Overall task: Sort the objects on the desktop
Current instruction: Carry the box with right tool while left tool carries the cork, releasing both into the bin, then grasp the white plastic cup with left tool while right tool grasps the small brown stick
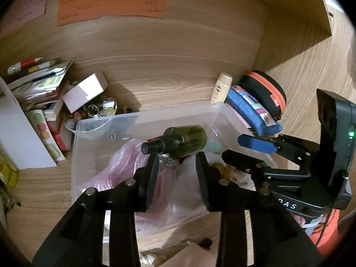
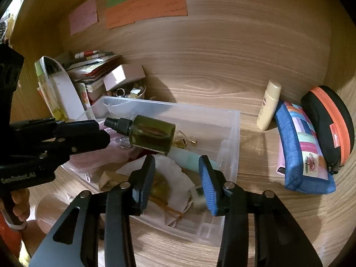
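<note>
A dark green spray bottle with a black cap lies tilted over a clear plastic bin. My left gripper is open just below it; the bottle seems to rest at its fingertips, contact unclear. In the right wrist view the bottle hangs beside the left gripper's fingers above the bin. My right gripper is open and empty over the bin, above crumpled white cloth and a pale green tube.
A cream bottle, a blue patchwork pouch and a black-and-orange case stand right of the bin. Books, a pink box and a bowl of trinkets crowd the back left. Wooden walls close in behind and at both sides.
</note>
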`<state>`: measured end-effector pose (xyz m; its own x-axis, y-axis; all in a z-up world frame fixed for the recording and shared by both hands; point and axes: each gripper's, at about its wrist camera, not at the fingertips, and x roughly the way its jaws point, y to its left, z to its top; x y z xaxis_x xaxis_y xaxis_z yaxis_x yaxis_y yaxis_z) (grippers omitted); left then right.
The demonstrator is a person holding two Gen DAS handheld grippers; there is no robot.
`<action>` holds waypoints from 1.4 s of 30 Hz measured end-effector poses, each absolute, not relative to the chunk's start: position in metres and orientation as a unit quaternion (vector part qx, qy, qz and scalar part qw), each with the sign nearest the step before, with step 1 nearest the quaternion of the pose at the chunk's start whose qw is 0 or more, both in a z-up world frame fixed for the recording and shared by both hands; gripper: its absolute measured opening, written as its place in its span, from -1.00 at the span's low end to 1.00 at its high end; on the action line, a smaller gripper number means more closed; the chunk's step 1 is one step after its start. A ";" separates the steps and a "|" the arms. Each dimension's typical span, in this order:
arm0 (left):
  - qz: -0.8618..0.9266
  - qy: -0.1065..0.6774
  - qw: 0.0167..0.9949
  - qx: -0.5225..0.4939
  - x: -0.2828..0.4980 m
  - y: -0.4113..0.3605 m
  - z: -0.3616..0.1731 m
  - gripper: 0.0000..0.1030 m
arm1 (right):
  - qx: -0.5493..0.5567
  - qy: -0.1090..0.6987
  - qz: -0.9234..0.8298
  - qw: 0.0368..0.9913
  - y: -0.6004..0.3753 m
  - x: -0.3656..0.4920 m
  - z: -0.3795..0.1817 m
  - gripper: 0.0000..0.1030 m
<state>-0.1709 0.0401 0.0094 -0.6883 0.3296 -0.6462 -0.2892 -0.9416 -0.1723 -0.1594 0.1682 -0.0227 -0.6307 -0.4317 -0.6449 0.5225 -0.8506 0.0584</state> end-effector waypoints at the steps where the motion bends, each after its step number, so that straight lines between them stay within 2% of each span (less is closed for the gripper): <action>1: 0.919 -0.032 0.172 -0.354 -0.168 0.039 0.012 -0.27 | 0.336 0.066 -0.901 0.266 0.168 -0.158 -0.021 -0.19; 2: 0.920 -0.033 0.171 -0.351 -0.166 0.038 0.013 -0.21 | 0.331 0.067 -0.903 0.265 0.169 -0.157 -0.019 -0.13; 4: 0.925 -0.025 0.164 -0.341 -0.159 0.037 0.018 0.06 | 0.322 0.074 -0.907 0.262 0.169 -0.154 -0.016 -0.01; 8: 0.932 -0.014 0.151 -0.329 -0.148 0.033 0.024 0.12 | 0.300 0.087 -0.920 0.238 0.170 -0.147 -0.006 0.39; 14: 0.937 -0.014 0.127 -0.325 -0.129 0.024 0.027 0.46 | 0.285 0.094 -0.929 0.214 0.178 -0.135 0.007 0.61; 19: 0.933 -0.022 0.115 -0.341 -0.111 0.022 0.017 0.73 | 0.283 0.087 -0.932 0.207 0.189 -0.120 0.010 0.62; 32: 0.905 -0.045 0.096 -0.413 -0.088 0.033 -0.048 0.78 | 0.285 0.075 -0.931 0.216 0.208 -0.087 0.000 0.64; 42: 0.904 -0.057 0.094 -0.414 -0.075 0.024 -0.057 0.78 | 0.298 0.072 -0.923 0.234 0.205 -0.073 -0.009 0.64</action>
